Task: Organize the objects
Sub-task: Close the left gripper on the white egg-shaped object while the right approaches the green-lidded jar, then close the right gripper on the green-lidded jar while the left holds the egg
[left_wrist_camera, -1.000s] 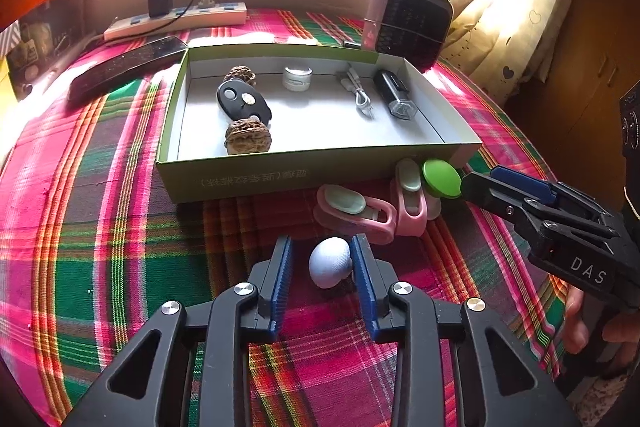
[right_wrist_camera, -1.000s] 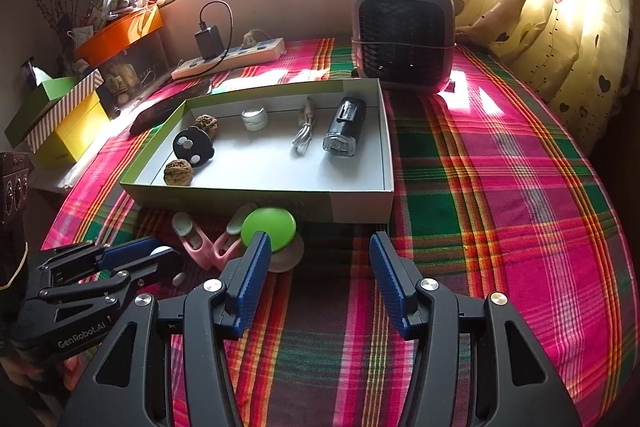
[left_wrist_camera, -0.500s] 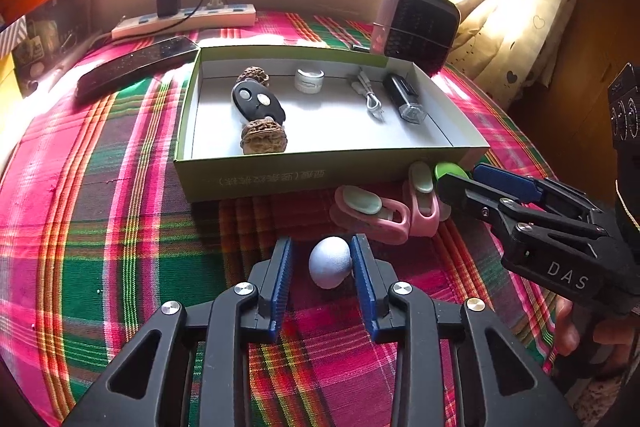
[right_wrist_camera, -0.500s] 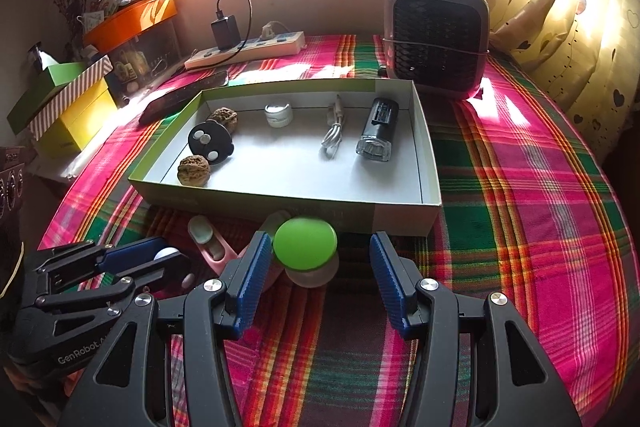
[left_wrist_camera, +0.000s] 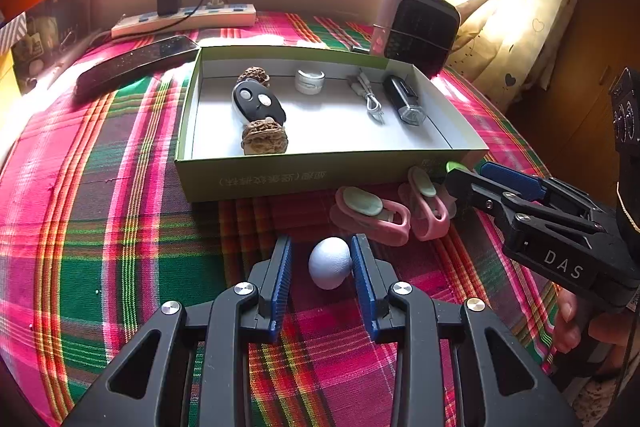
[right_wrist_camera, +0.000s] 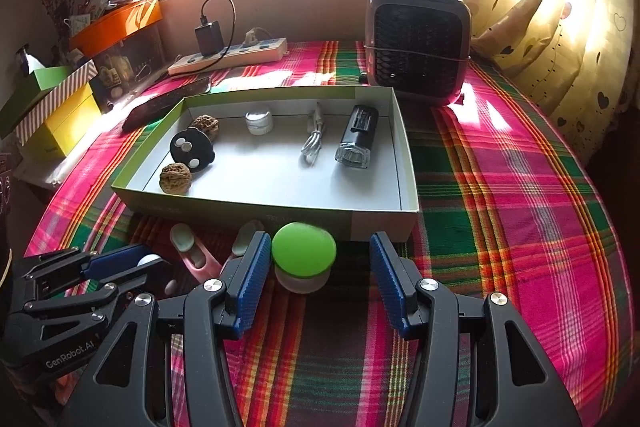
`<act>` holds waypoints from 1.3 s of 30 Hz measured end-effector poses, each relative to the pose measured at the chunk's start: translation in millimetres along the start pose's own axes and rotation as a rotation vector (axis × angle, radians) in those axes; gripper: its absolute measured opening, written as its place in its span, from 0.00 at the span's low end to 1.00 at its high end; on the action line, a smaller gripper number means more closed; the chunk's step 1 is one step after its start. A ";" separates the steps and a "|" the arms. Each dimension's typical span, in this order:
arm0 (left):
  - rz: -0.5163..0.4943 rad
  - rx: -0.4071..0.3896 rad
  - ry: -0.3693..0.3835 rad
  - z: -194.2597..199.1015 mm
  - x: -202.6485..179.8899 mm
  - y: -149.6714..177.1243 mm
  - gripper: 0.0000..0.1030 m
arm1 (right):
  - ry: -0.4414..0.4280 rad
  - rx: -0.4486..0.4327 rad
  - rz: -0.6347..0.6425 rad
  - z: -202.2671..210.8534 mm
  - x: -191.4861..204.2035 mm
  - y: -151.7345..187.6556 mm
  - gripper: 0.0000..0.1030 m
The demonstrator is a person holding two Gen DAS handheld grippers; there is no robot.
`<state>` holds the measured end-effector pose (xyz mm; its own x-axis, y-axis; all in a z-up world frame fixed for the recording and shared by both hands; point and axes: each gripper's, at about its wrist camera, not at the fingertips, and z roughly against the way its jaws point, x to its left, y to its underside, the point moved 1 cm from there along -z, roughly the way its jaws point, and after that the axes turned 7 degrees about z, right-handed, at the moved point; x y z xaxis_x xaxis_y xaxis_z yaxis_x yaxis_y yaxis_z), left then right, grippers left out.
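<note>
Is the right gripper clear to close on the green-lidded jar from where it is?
Probably yes. The right gripper is open with the jar already between its fingers, near the left one. The box stands just behind and the pink clips lie off to the left.

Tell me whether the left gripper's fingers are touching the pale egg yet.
Partly touching. In the left wrist view, the egg meets the left gripper's right pad, while cloth shows between it and the left pad.

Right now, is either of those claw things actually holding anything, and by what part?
Nothing is held yet. The left gripper brackets the pale egg, a gap on one side. The right gripper stands open around the green-lidded jar.
</note>
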<state>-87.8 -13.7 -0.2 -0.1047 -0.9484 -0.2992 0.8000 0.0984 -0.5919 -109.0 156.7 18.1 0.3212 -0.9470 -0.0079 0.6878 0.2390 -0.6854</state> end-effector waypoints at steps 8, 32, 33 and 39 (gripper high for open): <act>-0.001 -0.001 -0.001 0.1 0.1 0.0 0.28 | 0.000 0.017 -0.002 -7.6 0.5 -0.1 0.51; 0.001 0.000 0.001 0.2 0.6 0.2 0.28 | -0.006 0.025 -0.031 -14.3 -2.7 2.1 0.46; 0.002 0.000 0.001 0.2 0.6 0.1 0.28 | -0.008 0.024 -0.032 -14.2 -2.7 2.3 0.46; 0.006 0.000 0.003 0.6 1.3 -0.3 0.28 | -0.027 0.017 -0.029 -13.0 -0.3 2.4 0.37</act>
<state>-87.9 -15.1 0.0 -0.1012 -0.9469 -0.3052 0.8006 0.1046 -0.5900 -115.9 154.8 7.0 0.3184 -0.9475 0.0311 0.7079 0.2158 -0.6725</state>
